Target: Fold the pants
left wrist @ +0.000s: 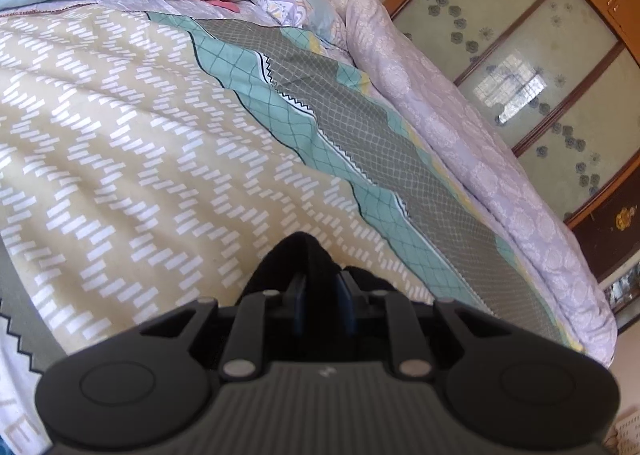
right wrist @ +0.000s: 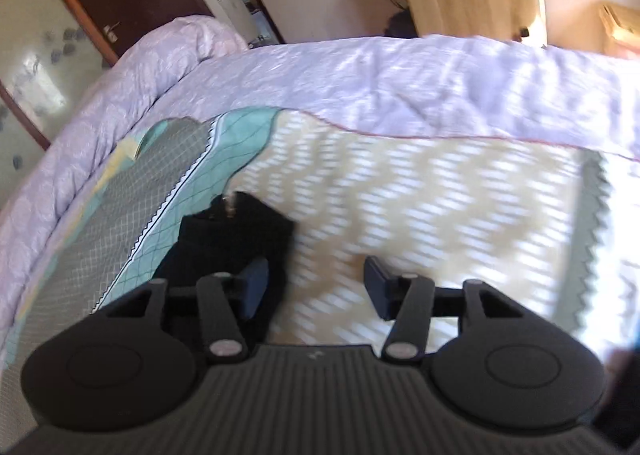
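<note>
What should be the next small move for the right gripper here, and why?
Probably shift the right gripper sideways onto the black pants and close. Its jaws stand apart with only the bedspread between them; the pants lie by one finger, ungripped. The left gripper is already shut on black fabric, so the second hold seems missing.

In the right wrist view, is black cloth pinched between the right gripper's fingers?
No. The right gripper stands open over bare bedspread; the black pants lie beside its left finger.
</note>
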A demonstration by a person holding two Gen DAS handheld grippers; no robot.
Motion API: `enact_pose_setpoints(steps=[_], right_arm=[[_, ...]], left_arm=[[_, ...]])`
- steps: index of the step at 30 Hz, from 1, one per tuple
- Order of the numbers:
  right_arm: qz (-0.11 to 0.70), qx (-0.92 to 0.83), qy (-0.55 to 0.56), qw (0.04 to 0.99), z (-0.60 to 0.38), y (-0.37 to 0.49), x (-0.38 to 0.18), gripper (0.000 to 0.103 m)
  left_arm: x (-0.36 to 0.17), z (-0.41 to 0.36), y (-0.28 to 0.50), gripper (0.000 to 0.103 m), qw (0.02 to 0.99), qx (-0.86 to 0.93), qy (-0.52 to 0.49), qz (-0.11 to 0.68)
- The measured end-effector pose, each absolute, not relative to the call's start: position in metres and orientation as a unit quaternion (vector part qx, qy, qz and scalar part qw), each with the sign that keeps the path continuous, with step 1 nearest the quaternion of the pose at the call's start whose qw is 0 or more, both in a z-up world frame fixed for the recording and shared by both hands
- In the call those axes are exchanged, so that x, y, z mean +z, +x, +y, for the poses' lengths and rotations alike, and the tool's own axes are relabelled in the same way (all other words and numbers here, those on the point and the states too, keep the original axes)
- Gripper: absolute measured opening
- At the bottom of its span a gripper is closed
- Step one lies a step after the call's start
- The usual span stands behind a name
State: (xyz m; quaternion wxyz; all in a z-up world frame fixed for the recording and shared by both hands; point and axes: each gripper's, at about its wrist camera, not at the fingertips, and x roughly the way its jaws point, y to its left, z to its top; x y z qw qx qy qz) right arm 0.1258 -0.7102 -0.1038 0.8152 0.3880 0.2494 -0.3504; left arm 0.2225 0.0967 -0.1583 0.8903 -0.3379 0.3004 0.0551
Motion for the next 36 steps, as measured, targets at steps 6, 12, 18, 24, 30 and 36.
enact_pose_setpoints(steps=[6,12,18,24,30,36], right_arm=[[0.244,-0.273,0.414,0.834,-0.679,0.065,-0.071,0.056],[0.259,-0.211,0.392,0.857,-0.657,0.093,-0.042,0.056],[0.296,-0.195,0.383,0.853,-0.650,0.177,-0.044,0.057],[0.334,-0.261,0.324,0.846,-0.672,0.260,-0.083,0.057],[0.380,-0.303,0.275,0.830,-0.675,0.316,-0.120,0.042],[0.308,-0.306,0.305,0.848,-0.678,0.283,-0.093,0.004]], left_arm=[[-0.144,0.107,0.204,0.028,0.888,0.048,-0.347,0.298],[-0.117,0.117,0.198,0.046,0.901,0.046,-0.321,0.288],[-0.118,0.088,0.248,0.080,0.915,-0.007,-0.228,0.334],[-0.157,0.057,0.276,0.084,0.907,-0.032,-0.165,0.387],[-0.155,0.042,0.270,0.015,0.917,-0.015,-0.142,0.373],[-0.111,0.045,0.240,0.014,0.932,-0.035,-0.148,0.328]])
